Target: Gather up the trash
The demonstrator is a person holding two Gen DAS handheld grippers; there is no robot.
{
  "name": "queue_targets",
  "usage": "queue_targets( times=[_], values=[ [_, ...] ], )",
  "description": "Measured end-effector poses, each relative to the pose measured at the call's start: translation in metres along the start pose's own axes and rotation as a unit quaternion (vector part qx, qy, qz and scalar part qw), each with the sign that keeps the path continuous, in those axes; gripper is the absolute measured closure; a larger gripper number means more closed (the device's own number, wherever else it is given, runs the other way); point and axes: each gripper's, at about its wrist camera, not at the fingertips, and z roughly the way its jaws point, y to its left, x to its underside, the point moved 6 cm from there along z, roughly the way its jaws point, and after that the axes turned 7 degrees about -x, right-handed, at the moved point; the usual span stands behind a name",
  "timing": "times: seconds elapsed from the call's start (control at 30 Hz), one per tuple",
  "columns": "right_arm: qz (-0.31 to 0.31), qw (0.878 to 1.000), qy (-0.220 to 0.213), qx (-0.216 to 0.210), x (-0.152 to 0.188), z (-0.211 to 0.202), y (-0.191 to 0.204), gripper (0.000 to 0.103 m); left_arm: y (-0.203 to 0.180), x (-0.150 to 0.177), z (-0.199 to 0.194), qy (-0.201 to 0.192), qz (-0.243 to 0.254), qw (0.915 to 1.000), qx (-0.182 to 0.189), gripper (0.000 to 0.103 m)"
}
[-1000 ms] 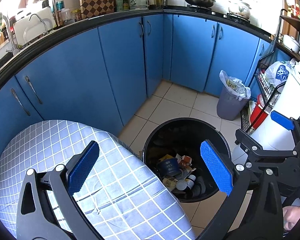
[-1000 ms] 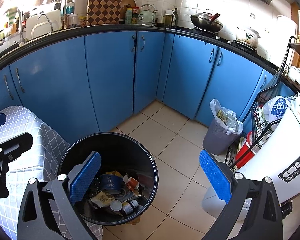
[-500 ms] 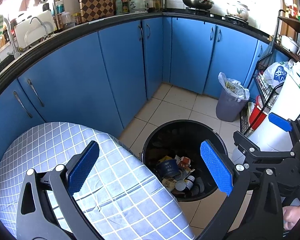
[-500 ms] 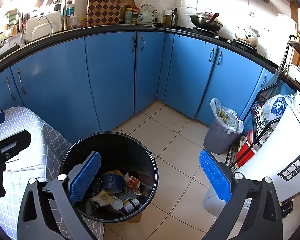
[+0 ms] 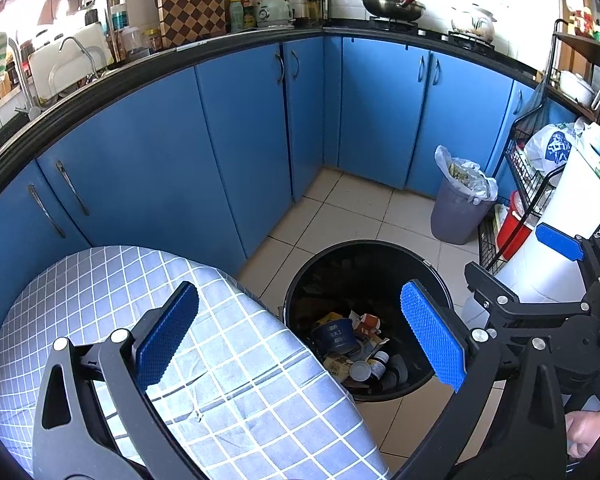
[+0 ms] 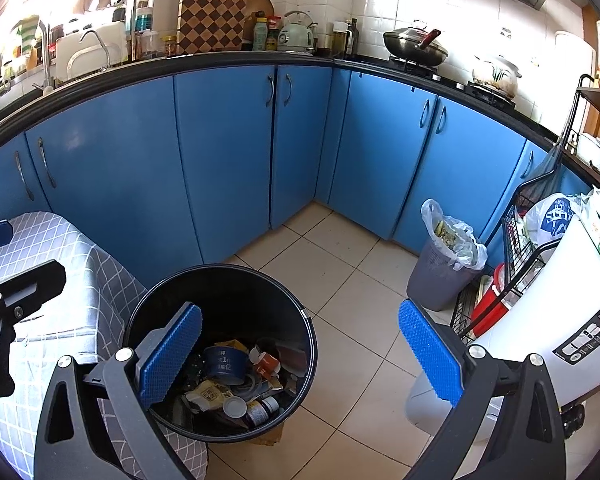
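Both grippers empty, jaws wide apart

Left gripper (image 5: pixel 300 344) and right gripper (image 6: pixel 300 356) hover above the round black plastic trash bin (image 6: pixel 172 292) holding mixed rubbish (image 6: pixel 236 380).

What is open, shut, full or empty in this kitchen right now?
Left tongs: open, holding nothing.
Right tongs: open, holding nothing.
Black trash bin: no lid, trash only at the bottom.
Grey bin with plastic liner: uncovered, filled near the top.
Blue cabinet doors: all shut.
Wok: lid on.
Checked tablecloth: spread over the table, a little wrinkled.
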Motion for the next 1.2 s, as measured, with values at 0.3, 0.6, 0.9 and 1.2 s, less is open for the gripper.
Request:
queue_targets(
  times=[0.3,0.6,0.9,1.2],
  values=[
    [-0.003,1.0,0.003,-0.001,-0.0002,0.0012,0.001,0.007,-0.0017,-0.0031,-0.0033,-0.004,0.002,1.0,0.004,0.003],
    [-0.007,1.0,0.006,0.0,0.0006,0.0025,0.0003,0.007,-0.002,-0.0049,-0.0045,-0.009,0.002,0.9999,0.008,0.003],
    [-0.006,1.0,0.01,-0.002,0.0031,0.0047,0.0006,0.007,-0.0002,-0.0024,-0.0019,0.0,-0.004,0.9999,0.011,0.003],
    [-0.007,1.0,0.011,-0.003,0.0042,0.005,0.0008,0.007,-0.004,0.0006,-0.0014,0.007,0.01,0.9999,0.011,0.003]
  ],
)
